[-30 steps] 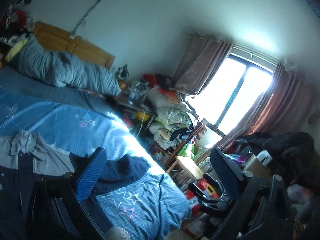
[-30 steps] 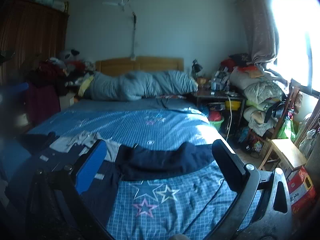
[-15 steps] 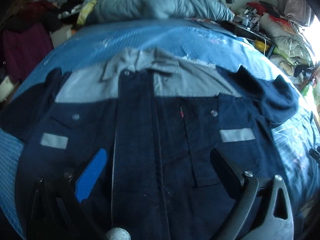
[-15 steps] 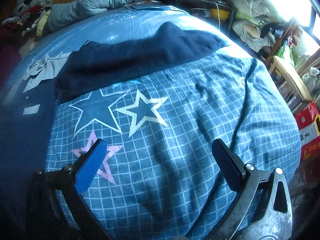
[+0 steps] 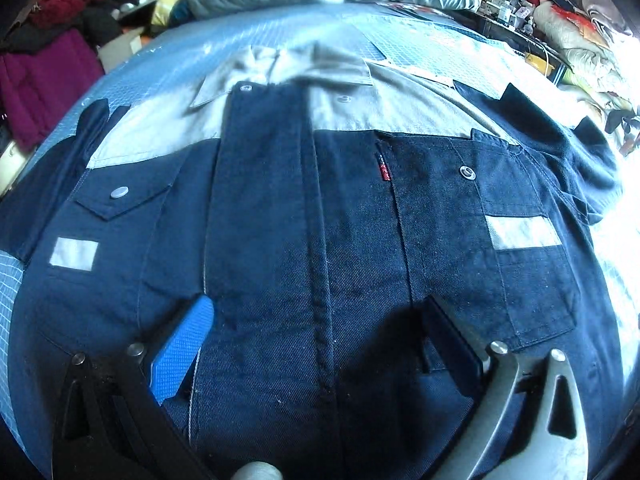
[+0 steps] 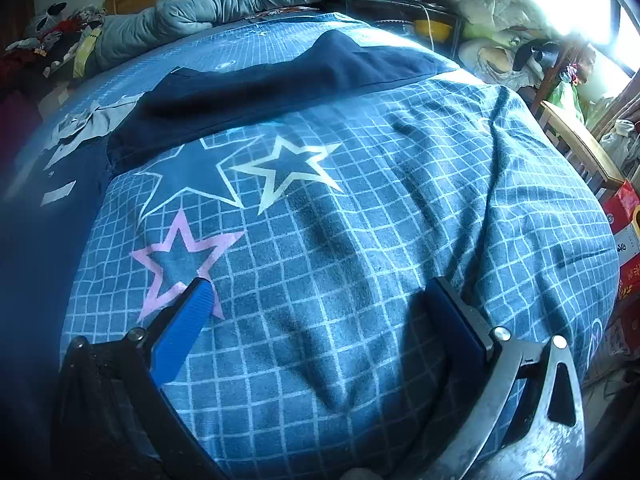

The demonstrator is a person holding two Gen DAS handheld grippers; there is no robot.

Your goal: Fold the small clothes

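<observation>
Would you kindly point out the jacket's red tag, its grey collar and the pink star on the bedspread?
red tag [image 5: 384, 167]: left wrist view, middle of the small label by the chest pocket.
grey collar [image 5: 340, 66]: left wrist view, its right flap.
pink star [image 6: 182, 258]: right wrist view, its centre.

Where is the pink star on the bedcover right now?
In the right wrist view the pink star lies lower left on the checked bedcover, just beyond the right gripper's blue finger, below the white star.

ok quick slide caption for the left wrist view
Open left hand-held gripper over a navy-and-grey work jacket spread flat on the blue bedspread.
</observation>
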